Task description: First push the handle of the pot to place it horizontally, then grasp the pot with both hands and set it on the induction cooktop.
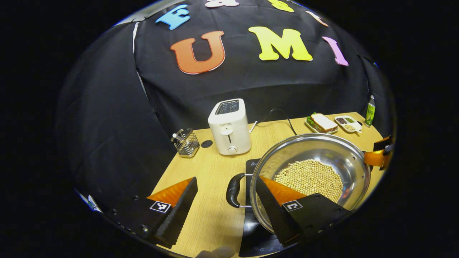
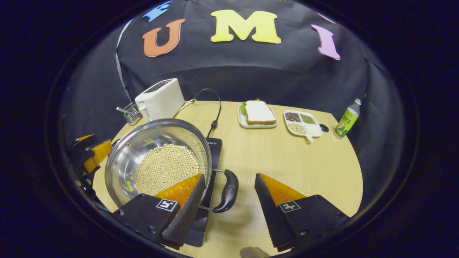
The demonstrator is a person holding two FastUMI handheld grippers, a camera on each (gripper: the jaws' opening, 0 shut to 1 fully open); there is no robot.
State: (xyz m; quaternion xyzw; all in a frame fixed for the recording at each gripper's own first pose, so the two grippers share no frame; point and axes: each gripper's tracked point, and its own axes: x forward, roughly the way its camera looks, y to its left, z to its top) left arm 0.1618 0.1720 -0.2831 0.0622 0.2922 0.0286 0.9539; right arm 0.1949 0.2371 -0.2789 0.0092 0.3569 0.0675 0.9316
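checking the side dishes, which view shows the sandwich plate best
The right gripper view: the sandwich plate sits near centre, unobstructed, bread and greens clear. In the left gripper view it is smaller, far right, beyond the pot.

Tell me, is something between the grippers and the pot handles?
Nothing visible. The left gripper is open with one pot handle between its fingers; the right gripper is open around the other handle. The pot sits over the cooktop.

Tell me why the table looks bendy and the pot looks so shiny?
Left gripper view: the fisheye lens curves the table edge; the pot wall mirrors the booth light. Right gripper view: same bending, and the pot wall gleams; the bottle leans near the edge.
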